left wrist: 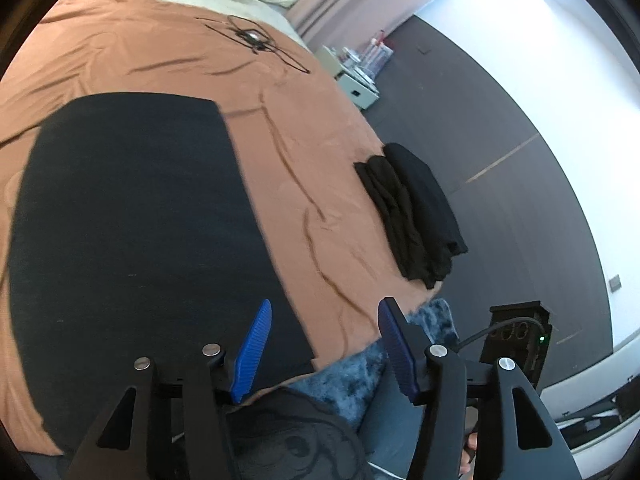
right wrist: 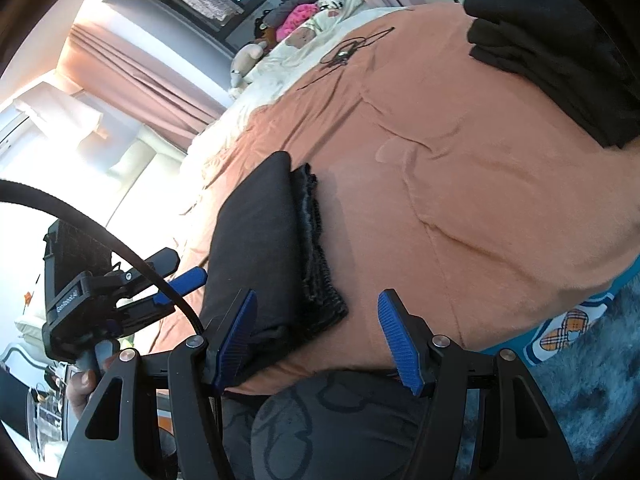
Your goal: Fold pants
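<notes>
Your left tongs (left wrist: 324,344) and right tongs (right wrist: 316,336) both stand wide, holding nothing. Just beyond, the black pants (right wrist: 260,248) lie folded on the bed (left wrist: 304,160); probably done. Farther off sits another dark stack (left wrist: 416,208), contents unclear.

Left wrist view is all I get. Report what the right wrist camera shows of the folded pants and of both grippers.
Observer: The right gripper points at the near end of the folded pants, jaws open, nothing between them.
Operator: Give me the side of the pants.
Observer: Several stacked layers show along their right edge.
Operator: Now my own gripper from outside.
Observer: The left gripper sits by the left edge of the pants, jaws apart and empty, held by a hand.
</notes>
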Tool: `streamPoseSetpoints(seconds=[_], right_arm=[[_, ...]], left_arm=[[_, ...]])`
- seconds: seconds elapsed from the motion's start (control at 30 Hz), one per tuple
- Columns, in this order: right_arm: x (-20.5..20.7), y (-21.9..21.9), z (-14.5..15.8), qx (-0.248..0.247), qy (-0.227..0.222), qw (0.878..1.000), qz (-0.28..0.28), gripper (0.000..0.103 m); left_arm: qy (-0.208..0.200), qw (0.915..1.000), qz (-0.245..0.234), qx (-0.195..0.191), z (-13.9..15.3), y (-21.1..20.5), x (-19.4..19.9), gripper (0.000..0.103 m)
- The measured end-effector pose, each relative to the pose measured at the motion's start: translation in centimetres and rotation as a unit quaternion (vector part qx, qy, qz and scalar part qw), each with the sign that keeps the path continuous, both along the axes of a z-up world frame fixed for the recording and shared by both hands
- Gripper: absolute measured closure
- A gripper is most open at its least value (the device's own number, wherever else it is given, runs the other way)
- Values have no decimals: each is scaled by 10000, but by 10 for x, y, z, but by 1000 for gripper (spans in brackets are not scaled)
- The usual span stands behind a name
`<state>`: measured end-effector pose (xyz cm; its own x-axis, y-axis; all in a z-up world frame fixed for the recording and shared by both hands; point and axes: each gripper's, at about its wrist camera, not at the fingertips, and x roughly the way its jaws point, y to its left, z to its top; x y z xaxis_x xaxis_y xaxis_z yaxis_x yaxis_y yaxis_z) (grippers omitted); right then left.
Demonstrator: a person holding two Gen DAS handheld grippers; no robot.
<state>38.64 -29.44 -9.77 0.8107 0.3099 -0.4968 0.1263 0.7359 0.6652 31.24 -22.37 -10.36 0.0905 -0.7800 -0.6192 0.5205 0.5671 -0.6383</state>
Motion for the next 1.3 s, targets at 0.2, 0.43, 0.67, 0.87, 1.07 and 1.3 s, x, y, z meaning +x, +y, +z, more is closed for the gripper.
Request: streamPoseSetpoints(seconds=[0.2,0.43,0.67,0.87,1.07,1.3], right_arm=[[22,15,-2,23,51,9997,258,41],[61,23,-4,-47,206,9981,574,41],[96,33,-5,-197,334,9954,872,41],[123,40,-8,-376,533,9927,1011,52],[137,40,-7,-476,644,9918,1000,74],[147,40,-15,-464,763,9908,1013,74]], left_arm=[[-12,9988,439,228,-11,43,17,45],[88,9937,1034,421,-28,97,33,45],[314,9869,1496,517,-49,142,43,45],[596,9820,1700,572,-74,161,47,45],[862,9799,1694,599,-97,164,44,45],[981,9795,1678,535,-107,160,42,45]])
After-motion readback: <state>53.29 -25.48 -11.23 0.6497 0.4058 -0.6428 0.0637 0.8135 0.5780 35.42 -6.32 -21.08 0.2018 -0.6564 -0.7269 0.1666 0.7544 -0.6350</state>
